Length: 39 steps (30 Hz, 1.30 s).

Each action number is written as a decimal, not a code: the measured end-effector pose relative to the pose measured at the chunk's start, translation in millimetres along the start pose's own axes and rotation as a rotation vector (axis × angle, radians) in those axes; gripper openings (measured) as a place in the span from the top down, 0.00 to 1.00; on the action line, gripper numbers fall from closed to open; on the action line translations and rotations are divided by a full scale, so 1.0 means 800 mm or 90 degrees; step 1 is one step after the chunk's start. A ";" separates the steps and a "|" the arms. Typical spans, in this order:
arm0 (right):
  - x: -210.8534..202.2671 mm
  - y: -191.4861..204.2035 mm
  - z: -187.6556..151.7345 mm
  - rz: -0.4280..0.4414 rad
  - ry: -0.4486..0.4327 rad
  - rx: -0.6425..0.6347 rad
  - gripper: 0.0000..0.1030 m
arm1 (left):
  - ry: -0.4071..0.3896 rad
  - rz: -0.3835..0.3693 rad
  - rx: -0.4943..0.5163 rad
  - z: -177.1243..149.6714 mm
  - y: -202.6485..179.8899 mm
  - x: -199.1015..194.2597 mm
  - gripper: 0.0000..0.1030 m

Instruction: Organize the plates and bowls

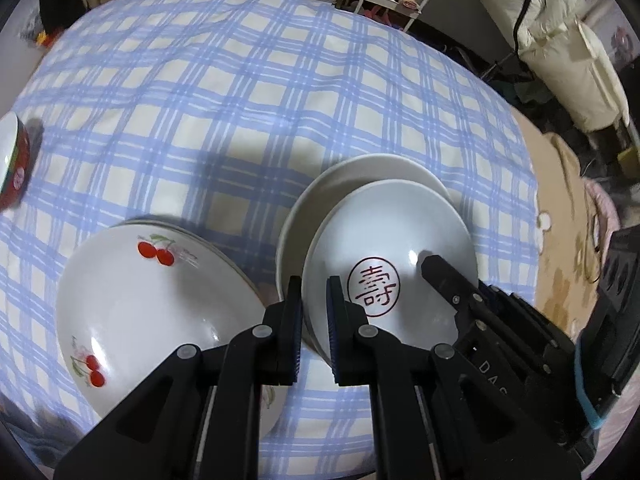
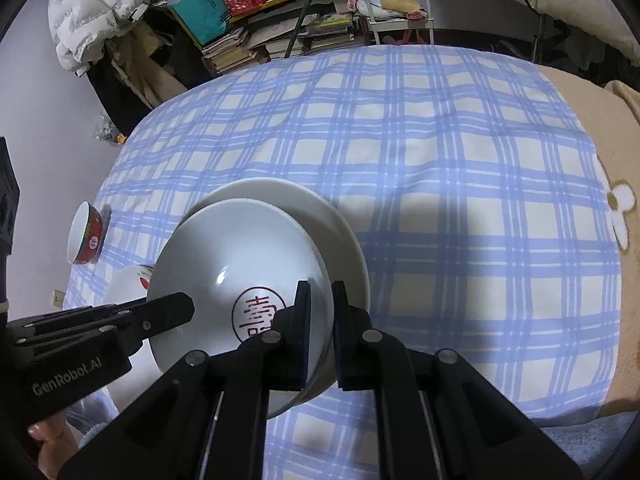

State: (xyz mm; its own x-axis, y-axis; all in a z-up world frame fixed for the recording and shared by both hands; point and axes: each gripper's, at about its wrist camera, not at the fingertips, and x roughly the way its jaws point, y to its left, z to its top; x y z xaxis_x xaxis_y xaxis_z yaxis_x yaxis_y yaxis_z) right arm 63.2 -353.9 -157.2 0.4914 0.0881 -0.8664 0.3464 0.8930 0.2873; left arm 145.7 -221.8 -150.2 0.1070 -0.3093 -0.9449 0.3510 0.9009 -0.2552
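Note:
A white bowl point(image 1: 384, 232) with a red seal character inside is gripped on two opposite sides of its rim. My left gripper point(image 1: 314, 328) is shut on its left rim, and my right gripper point(image 2: 322, 344) is shut on the right rim of the same bowl point(image 2: 240, 248). Directly under it lies a wider white plate point(image 1: 360, 172) on the checked cloth; whether bowl and plate touch I cannot tell. A cherry-patterned bowl point(image 1: 152, 300) sits on a stack to the left. Tipped on its side at the far left is a small red bowl point(image 1: 16, 160).
The blue-and-white checked cloth point(image 2: 440, 200) stretches away behind and to the right. A tan blanket point(image 2: 608, 128) borders it on the right. Shelves with books point(image 2: 256, 40) and a white padded jacket point(image 2: 88, 4) stand beyond the far edge. A hand point(image 2: 48, 440) shows at lower left.

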 end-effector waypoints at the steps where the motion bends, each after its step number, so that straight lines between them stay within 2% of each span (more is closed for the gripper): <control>1: 0.000 0.000 0.000 0.002 0.000 -0.001 0.89 | -0.002 -0.001 -0.001 0.000 0.002 -0.001 0.90; 20: 0.008 0.005 0.002 0.013 -0.004 -0.006 0.89 | -0.015 0.036 0.018 -0.006 -0.004 -0.009 0.90; 31: 0.009 0.011 -0.001 0.000 -0.001 -0.030 0.88 | -0.013 0.034 0.013 -0.010 0.000 -0.014 0.90; 34: 0.008 0.011 -0.001 -0.010 -0.008 -0.033 0.88 | -0.025 0.045 0.013 -0.011 0.003 -0.018 0.90; 39: -0.003 0.013 0.005 -0.028 -0.042 -0.042 0.87 | -0.032 0.034 0.007 -0.009 0.007 -0.026 0.88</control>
State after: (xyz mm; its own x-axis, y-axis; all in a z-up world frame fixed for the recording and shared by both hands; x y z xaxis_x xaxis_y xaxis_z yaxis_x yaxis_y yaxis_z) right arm 69.1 -346.4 -150.3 0.5288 0.0207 -0.8485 0.3164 0.9228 0.2196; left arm 138.7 -208.3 -133.6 0.1727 -0.2754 -0.9457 0.3535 0.9135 -0.2015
